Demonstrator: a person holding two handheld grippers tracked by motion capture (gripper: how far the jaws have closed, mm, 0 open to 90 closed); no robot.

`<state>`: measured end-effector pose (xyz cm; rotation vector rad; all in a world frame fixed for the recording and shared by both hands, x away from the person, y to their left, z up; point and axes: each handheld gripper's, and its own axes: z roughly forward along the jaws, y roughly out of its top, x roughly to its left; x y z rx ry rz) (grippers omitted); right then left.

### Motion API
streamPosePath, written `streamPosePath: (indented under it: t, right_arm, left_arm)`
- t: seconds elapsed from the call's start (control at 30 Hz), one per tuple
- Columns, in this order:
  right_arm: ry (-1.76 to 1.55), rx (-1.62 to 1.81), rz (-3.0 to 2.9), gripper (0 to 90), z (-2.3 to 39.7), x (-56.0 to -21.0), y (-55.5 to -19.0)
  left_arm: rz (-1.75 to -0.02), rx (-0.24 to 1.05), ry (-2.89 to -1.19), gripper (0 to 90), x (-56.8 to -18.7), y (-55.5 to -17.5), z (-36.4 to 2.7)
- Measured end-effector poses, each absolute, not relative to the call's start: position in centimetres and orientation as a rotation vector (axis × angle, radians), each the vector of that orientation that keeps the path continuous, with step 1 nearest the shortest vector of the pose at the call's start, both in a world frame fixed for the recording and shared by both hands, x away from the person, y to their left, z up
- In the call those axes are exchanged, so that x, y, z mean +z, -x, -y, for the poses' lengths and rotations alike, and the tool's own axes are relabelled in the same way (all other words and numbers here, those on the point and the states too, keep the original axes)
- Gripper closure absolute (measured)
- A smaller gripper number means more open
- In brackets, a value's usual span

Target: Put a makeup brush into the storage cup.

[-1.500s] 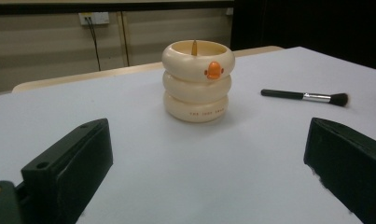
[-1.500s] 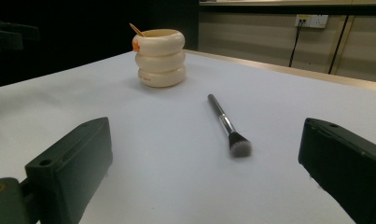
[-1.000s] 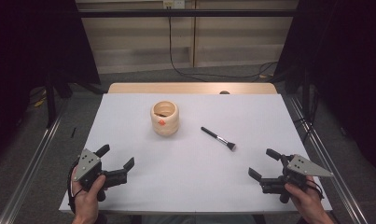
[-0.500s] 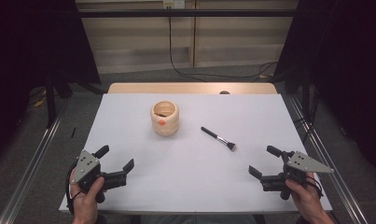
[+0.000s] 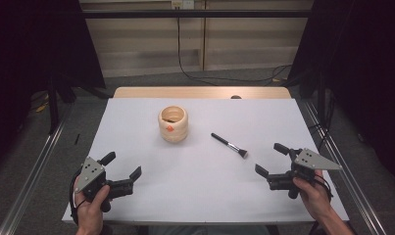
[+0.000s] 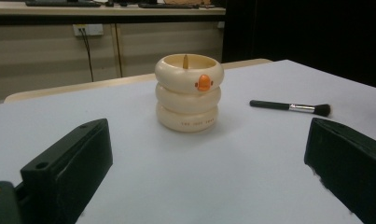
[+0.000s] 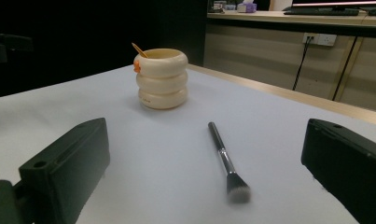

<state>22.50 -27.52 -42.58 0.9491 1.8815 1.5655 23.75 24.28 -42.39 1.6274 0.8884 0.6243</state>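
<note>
**Cream cup and black brush wait between my two open grippers**

Cream and round, the cup (image 5: pixel 172 123) stands upright on the white table (image 5: pixel 195 191). It looks like three fat rings stacked up, with a small orange spot (image 6: pixel 204 82) on the top ring. A thin stick (image 7: pixel 139 50) pokes up from inside it.

Just to the right of the cup lies the brush (image 5: pixel 229 145). It lies flat, apart from the cup. Its black handle end points toward the cup and its dark bristles (image 7: pixel 237 189) point away from the cup, toward my right hand.

My left gripper (image 5: pixel 120 171) is on the near side of the cup and off to its left, well apart from it. Its jaws are spread wide and hold nothing. From the left gripper view I see the cup between my two black jaws, farther off, with the brush to its right.

My right gripper (image 5: pixel 273 159) is near the bristle end of the brush, on the side away from the cup. Its jaws are spread wide too, with nothing between them. It does not touch the brush. In the right gripper view the brush lies between my jaws, and the cup stands beyond it to the left.
</note>
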Motion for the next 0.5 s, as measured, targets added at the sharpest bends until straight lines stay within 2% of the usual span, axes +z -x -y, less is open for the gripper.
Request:
streamPosePath:
  t: [0.5]
  right_arm:
    - [-0.913,1.563,-1.899,1.1,25.4,-42.0,-25.9]
  left_arm:
    - [-0.873,0.621,-1.634,0.9,-42.4,-23.9,-24.3]
